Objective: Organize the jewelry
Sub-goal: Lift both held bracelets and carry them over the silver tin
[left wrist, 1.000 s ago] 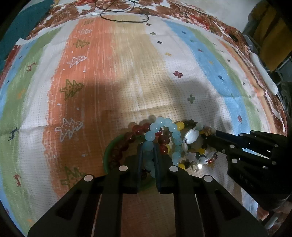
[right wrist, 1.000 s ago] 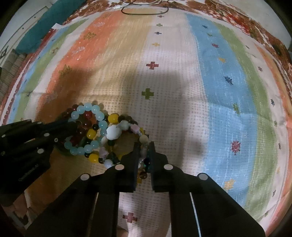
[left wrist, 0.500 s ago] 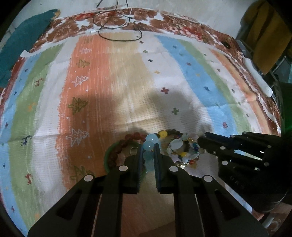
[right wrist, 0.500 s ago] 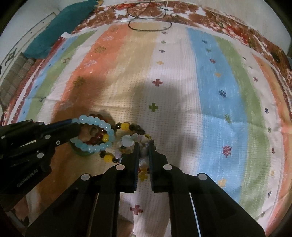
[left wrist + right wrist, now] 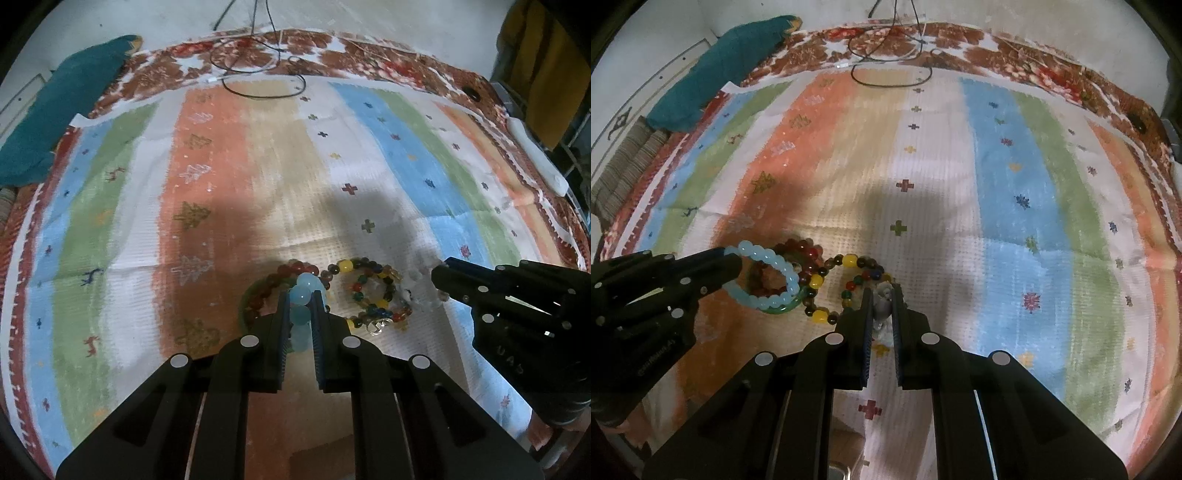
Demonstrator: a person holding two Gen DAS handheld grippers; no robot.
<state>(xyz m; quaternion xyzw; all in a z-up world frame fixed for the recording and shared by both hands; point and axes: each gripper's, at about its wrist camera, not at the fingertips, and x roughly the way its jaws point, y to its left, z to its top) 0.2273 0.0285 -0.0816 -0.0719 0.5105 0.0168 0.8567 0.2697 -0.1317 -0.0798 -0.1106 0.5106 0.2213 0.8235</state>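
Note:
My left gripper (image 5: 301,295) is shut on a light blue bead bracelet (image 5: 300,315), which hangs as a loop (image 5: 768,280) from its tip (image 5: 733,258) in the right wrist view. My right gripper (image 5: 881,293) is shut on a whitish bead bracelet (image 5: 882,310), blurred beside its tip (image 5: 441,269) in the left wrist view. Below them on the striped cloth (image 5: 258,166) lie a dark red bead bracelet (image 5: 295,266), a green bangle (image 5: 781,309) and a multicolour bracelet with yellow beads (image 5: 365,291).
A black cable loop (image 5: 262,92) lies at the cloth's far edge. A teal cloth (image 5: 62,107) sits at the far left corner. A white oblong object (image 5: 535,155) lies along the right edge, with yellow fabric (image 5: 546,74) behind it.
Both grippers have risen, each still shut on its bracelet. The blue and whitish bracelets have come up out of the pile, and the rest stays on the cloth, now farther below.

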